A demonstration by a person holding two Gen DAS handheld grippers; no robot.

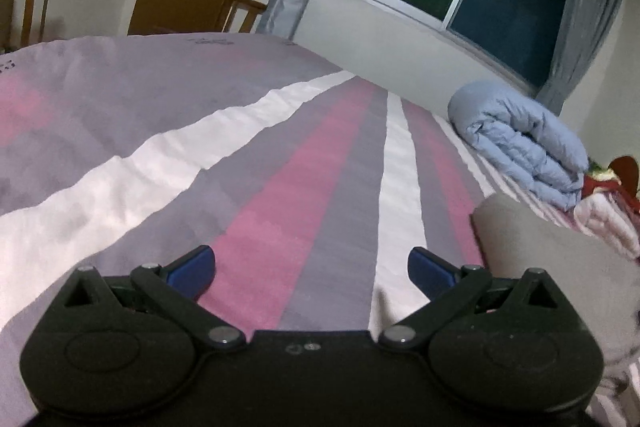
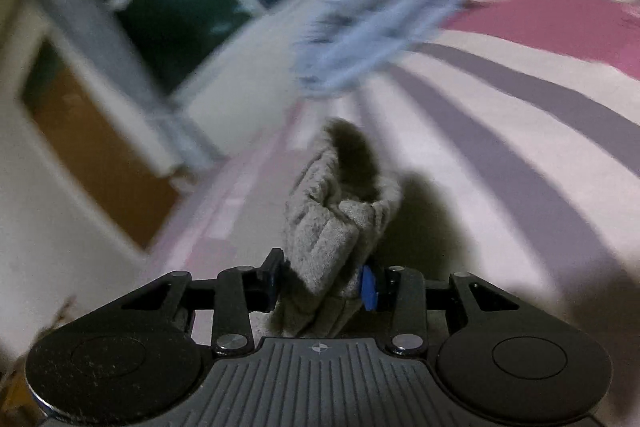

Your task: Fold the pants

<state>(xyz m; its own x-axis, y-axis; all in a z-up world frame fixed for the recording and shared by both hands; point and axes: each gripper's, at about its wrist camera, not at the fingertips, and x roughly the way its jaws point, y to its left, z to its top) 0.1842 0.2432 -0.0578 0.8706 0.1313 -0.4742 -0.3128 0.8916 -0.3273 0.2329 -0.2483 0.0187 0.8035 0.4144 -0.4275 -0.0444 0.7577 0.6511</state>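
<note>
The pants are grey fleecy fabric. In the right wrist view a bunched, ribbed part of the pants [image 2: 336, 215] sticks up between the jaws, and my right gripper [image 2: 324, 281] is shut on it above the striped bed. That view is motion-blurred. In the left wrist view a smooth grey stretch of the pants [image 1: 560, 267] lies at the right edge, beside the right finger. My left gripper [image 1: 312, 267] is open and empty, low over the bedspread, with nothing between its blue fingertips [image 1: 192, 269].
The bed carries a pink, grey and white striped bedspread [image 1: 280, 195]. A rolled light-blue duvet [image 1: 520, 143] lies at the far right by the wall, with red and white items beside it. A window, curtains, a wooden door and chairs stand beyond.
</note>
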